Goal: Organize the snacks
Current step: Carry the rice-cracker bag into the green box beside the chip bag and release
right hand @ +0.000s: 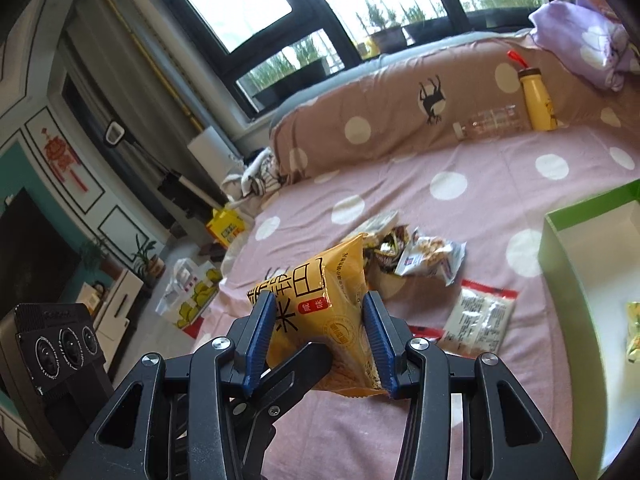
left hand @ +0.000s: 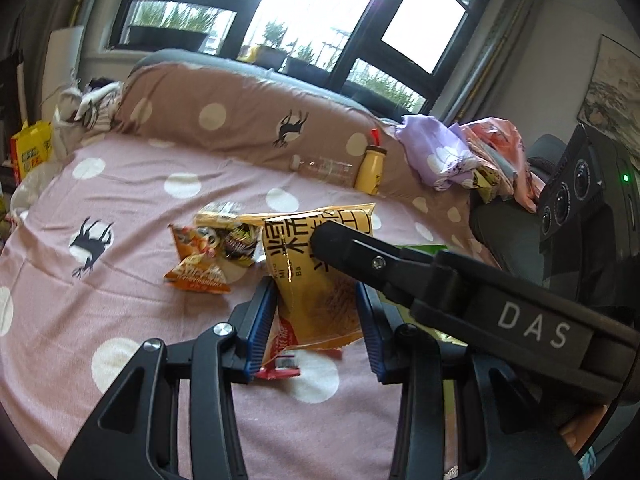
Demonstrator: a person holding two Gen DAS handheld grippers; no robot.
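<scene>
A yellow snack bag [left hand: 316, 280] with black Chinese characters is held above the pink polka-dot bed. My left gripper [left hand: 316, 316] has its blue pads against both sides of the bag's lower part. My right gripper [right hand: 318, 336] also closes on the yellow bag [right hand: 320, 300], its arm crossing the left wrist view. Small snack packets [left hand: 204, 256] lie in a loose pile on the bed behind the bag. A red-and-white packet [right hand: 478, 316] lies flat to the right. A green-rimmed white box [right hand: 568, 264] stands at the right with a yellow-green packet [right hand: 634, 332] inside.
A yellow bottle [left hand: 370, 168] and a clear plastic bottle [left hand: 324, 168] lie against the brown polka-dot pillow [left hand: 240, 120]. Crumpled purple and pink cloth [left hand: 448, 152] sits at the right. A yellow box [left hand: 30, 148] stands off the bed's left side.
</scene>
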